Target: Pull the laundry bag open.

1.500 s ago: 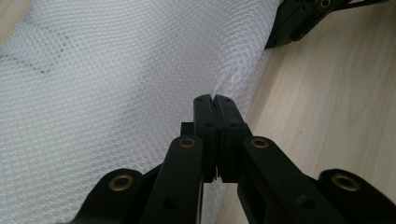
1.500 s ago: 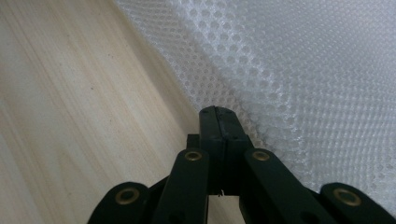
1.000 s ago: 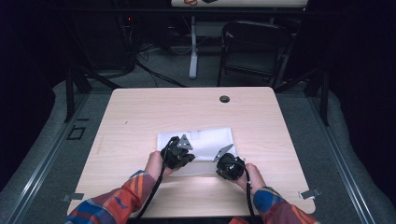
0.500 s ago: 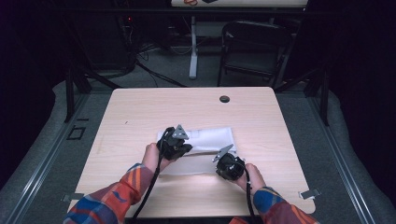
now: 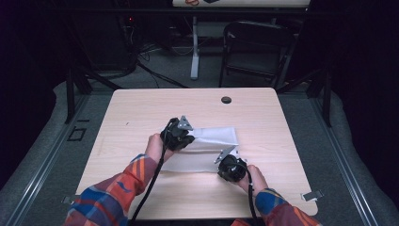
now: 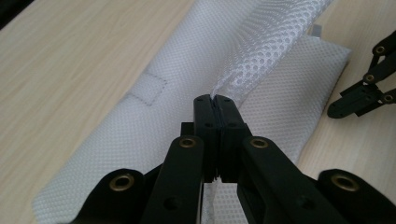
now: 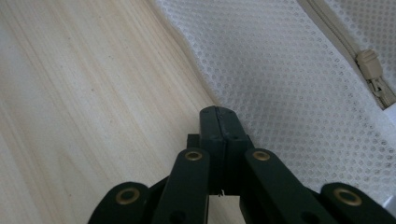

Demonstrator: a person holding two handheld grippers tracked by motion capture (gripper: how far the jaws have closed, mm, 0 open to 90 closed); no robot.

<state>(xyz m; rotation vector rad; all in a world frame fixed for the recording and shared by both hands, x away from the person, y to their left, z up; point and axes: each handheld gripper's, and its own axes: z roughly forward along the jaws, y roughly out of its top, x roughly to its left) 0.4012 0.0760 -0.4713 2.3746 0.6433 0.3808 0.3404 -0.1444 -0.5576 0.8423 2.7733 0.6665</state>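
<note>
Nearest the person, the right gripper (image 5: 229, 165) was clenched at the white mesh bag's (image 5: 214, 137) near edge; whether cloth was caught could not be told. Beyond, mid-worktop (image 5: 141, 113), the left gripper (image 6: 215, 102) was clamped on a lifted fold. The thin, open-weave mesh could be snagged or slipped if pulled hard.

Pale wood desk (image 5: 141, 117), rounded corners. Small dark round cap (image 5: 226, 100) set in its surface near far edge, right of centre. Dark folding chair (image 5: 256, 52) beyond desk, far right. White post (image 5: 194, 47) stands on grey floor (image 5: 42, 155); black cables (image 5: 150, 56) trail far left.
</note>
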